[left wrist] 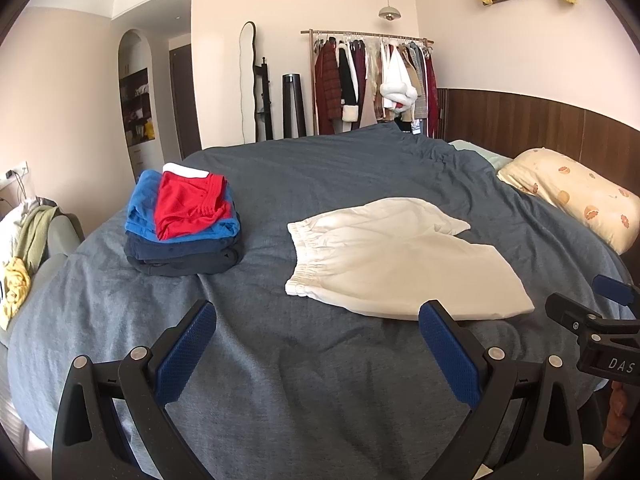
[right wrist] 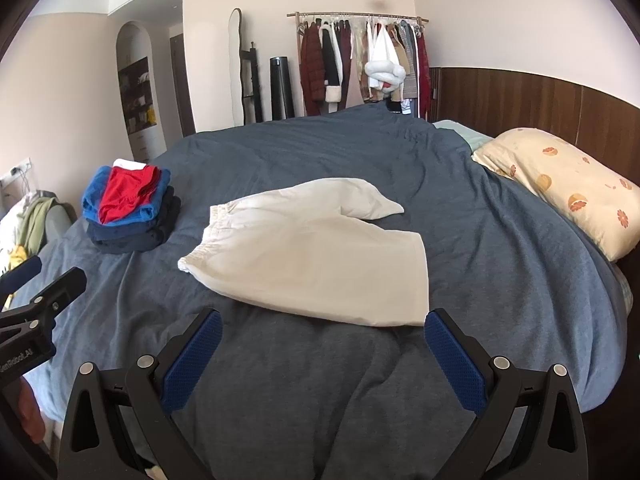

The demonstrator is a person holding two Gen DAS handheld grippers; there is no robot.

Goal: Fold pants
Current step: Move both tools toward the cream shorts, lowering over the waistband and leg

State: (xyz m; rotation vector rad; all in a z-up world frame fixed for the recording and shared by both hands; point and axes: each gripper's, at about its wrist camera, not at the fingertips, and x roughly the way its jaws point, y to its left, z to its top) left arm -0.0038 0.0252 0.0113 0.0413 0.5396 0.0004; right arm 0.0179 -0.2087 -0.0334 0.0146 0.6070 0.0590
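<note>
Both tongs spread wide with nothing between the blue pads: left gripper (left wrist: 318, 322) at lower centre of the left wrist view, right gripper (right wrist: 323, 330) at lower centre of the right wrist view, each poised above the grey duvet (left wrist: 280, 380). Cream shorts (left wrist: 396, 256) flat at mid-frame, waistband toward the left. Stack of folded clothes (left wrist: 184, 224) left of centre, red on top. Flowered pillow (left wrist: 576, 192) at right edge.

Home bedroom — bed (left wrist: 280, 360), pillow (left wrist: 576, 196), clothes rack (left wrist: 372, 80), mirror (left wrist: 247, 80)
</note>
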